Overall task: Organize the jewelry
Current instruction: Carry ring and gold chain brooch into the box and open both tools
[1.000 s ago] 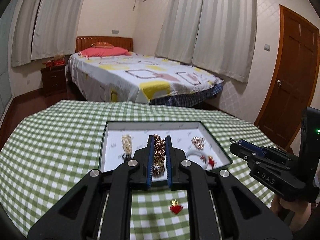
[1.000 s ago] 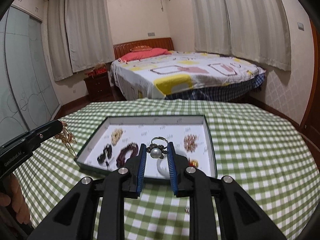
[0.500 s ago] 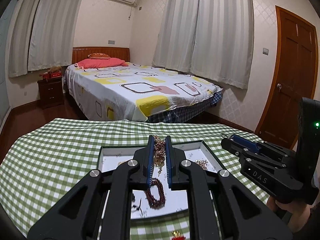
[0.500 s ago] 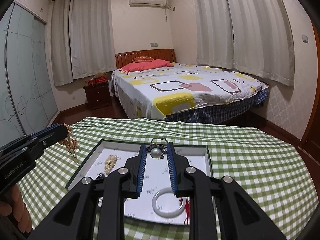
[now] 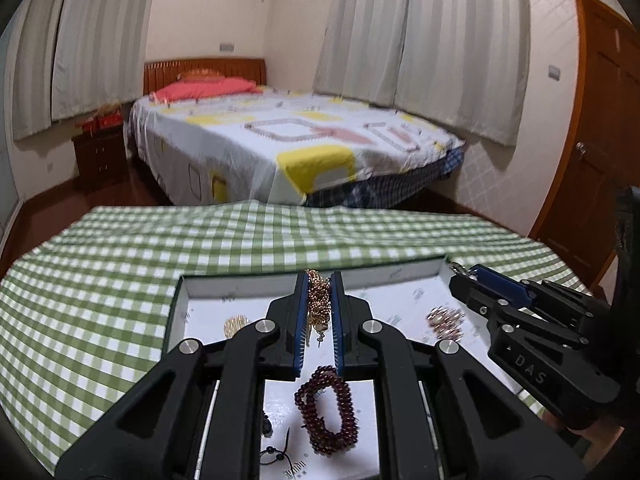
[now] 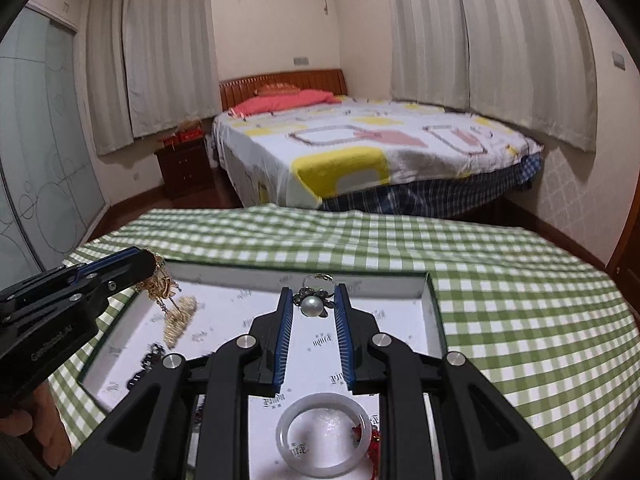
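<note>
My left gripper (image 5: 319, 280) is shut on a gold chain necklace (image 5: 318, 302) and holds it over the white-lined jewelry tray (image 5: 400, 274). The chain also shows hanging from that gripper in the right wrist view (image 6: 160, 286). My right gripper (image 6: 313, 294) is shut on a pearl flower ring (image 6: 312, 304), held over the tray's (image 6: 432, 300) far part. In the tray lie a dark red bead bracelet (image 5: 326, 408), a small gold piece (image 5: 235, 325), a rose-gold cluster (image 5: 444, 320), a white jade bangle (image 6: 322, 432) and a cream bead piece (image 6: 180, 318).
The tray sits on a table with a green checked cloth (image 5: 120, 280). A small red charm (image 6: 374, 440) lies beside the bangle. Black beads and cord (image 5: 276, 452) lie at the tray's near edge. A bed (image 6: 360, 148) stands beyond the table.
Both grippers have moved forward and lower over the tray, each still holding its piece. The gold chain now hangs lower, nearer the tray floor.
</note>
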The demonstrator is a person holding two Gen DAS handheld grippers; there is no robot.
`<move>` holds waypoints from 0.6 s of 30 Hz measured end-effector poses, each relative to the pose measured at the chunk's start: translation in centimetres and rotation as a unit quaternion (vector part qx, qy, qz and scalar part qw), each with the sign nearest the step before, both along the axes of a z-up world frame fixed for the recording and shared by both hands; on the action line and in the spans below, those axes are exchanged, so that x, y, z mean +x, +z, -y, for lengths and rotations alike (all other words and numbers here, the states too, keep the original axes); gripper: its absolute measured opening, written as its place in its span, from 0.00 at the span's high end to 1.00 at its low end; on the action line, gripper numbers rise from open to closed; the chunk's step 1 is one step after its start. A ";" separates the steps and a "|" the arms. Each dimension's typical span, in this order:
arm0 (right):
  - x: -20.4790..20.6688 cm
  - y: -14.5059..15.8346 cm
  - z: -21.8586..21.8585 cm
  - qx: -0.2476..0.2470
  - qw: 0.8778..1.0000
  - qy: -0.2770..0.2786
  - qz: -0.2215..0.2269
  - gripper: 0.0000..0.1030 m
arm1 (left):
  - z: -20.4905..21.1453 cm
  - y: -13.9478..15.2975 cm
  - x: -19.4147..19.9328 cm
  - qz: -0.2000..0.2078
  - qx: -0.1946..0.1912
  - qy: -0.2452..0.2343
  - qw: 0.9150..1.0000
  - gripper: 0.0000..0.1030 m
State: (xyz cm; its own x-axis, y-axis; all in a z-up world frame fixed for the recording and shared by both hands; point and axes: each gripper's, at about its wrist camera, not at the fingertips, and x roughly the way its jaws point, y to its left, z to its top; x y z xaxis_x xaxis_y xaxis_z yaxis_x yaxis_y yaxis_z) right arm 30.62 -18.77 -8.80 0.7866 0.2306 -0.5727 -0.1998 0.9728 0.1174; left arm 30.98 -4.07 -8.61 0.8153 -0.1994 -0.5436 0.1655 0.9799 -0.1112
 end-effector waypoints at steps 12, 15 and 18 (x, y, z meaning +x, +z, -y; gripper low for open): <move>2.7 -4.1 -0.5 -0.018 0.996 0.000 -0.086 0.79 | -0.9 -4.7 4.4 -0.099 0.003 0.017 0.995 0.89; 3.0 -4.6 -0.4 -0.025 0.995 -0.003 -0.098 0.79 | -0.7 -5.3 4.8 -0.113 0.013 0.014 0.993 0.89; 3.4 -5.1 -0.3 -0.028 0.993 -0.004 -0.114 0.79 | -0.5 -5.9 5.2 -0.125 0.017 0.011 0.992 0.89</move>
State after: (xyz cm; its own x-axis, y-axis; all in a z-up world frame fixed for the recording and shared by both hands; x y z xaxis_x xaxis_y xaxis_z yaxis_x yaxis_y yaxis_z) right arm 34.02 -18.43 -13.89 0.6370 0.1873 -0.7478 -0.1669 0.9805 0.1034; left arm 36.17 -3.58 -14.47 0.6583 -0.1619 -0.7351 0.1160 0.9867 -0.1134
